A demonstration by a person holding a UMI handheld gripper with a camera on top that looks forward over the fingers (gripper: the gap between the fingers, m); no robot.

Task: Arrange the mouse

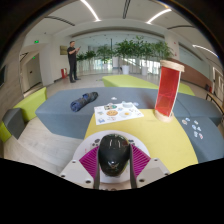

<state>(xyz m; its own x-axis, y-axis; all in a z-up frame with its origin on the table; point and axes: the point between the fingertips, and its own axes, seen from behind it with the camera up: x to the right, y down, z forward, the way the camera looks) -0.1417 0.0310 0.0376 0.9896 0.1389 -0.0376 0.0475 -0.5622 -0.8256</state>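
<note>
A black computer mouse (114, 154) sits between my gripper's (114, 163) two fingers, with the magenta pads (91, 162) pressing on both its sides. The gripper is shut on the mouse and holds it above a round white base (150, 170) at the near edge of a yellow table (170, 140). The mouse's front points away from me.
A white paper sheet with small items (117, 113) lies ahead on the table. A dark blue bundle (83, 100) lies far left on the grey surface. A red upright box (168, 90) stands at the right. White small pieces (194, 126) lie at right. A person (72, 60) stands far off.
</note>
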